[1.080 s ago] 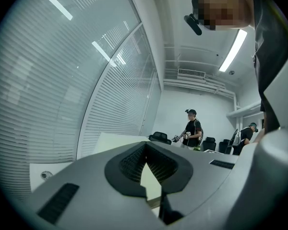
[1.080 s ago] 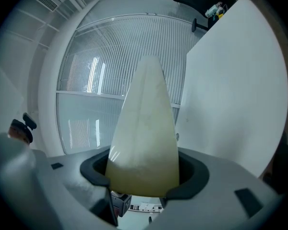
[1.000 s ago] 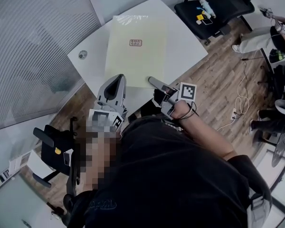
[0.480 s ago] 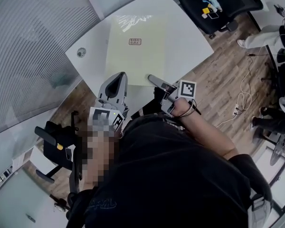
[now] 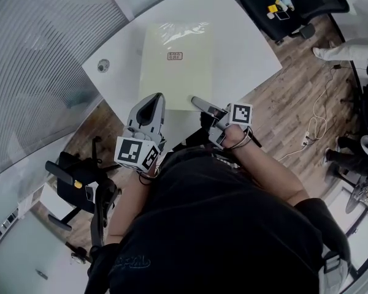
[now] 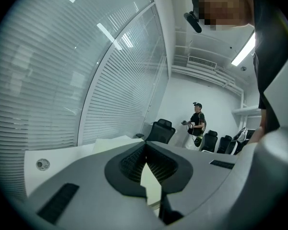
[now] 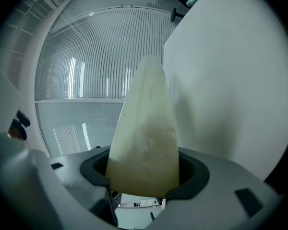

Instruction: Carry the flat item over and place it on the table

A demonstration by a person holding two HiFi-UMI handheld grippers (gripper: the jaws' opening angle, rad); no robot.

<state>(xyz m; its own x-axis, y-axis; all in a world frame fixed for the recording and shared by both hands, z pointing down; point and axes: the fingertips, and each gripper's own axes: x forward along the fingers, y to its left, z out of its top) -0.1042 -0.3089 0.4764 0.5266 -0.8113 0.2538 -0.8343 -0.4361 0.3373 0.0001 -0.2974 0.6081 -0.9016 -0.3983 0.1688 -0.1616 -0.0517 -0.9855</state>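
Observation:
A flat pale-yellow pad (image 5: 175,72) in clear wrap, with a small label, lies on the white table (image 5: 239,48). My right gripper (image 5: 196,101) is at the pad's near edge. In the right gripper view the pad (image 7: 144,128) fills the space between the jaws, and the right gripper (image 7: 144,176) is shut on it. My left gripper (image 5: 153,98) hovers by the pad's near-left corner with its jaws together. In the left gripper view the left gripper (image 6: 145,150) holds nothing, and only a pale sliver of the pad shows through the slit.
A round grommet (image 5: 102,65) sits in the table's left corner. A black chair (image 5: 294,2) with small items stands beyond the table at the right, another chair (image 5: 80,188) at the near left. Cables (image 5: 313,133) trail over the wooden floor. A person (image 6: 197,123) stands far off.

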